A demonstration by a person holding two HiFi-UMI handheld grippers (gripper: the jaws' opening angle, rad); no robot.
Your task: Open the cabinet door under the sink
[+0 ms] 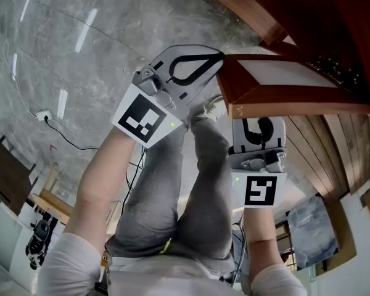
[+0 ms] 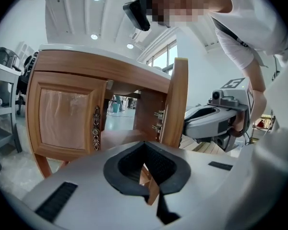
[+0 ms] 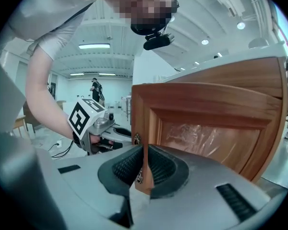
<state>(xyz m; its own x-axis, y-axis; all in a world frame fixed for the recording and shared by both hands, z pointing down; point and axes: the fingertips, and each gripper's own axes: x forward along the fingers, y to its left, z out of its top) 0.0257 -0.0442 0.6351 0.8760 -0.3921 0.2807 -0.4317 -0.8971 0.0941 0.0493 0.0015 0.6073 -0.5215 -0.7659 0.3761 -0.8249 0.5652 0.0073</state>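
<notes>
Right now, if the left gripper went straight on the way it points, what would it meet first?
Probably the cabinet's inner side panel carrying the hinges, just beside the open door. The left gripper aims into the cabinet opening, though depth is unclear.

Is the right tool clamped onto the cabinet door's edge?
Yes, the right tool is shut on the edge of the cabinet door, with wood filling the gap between its jaws.

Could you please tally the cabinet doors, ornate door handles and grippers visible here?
Cabinet doors: 2, the open door and the closed door.
Ornate handles: 2, one on each door.
Grippers: 2, left gripper and right gripper.
Total: 6.
</notes>
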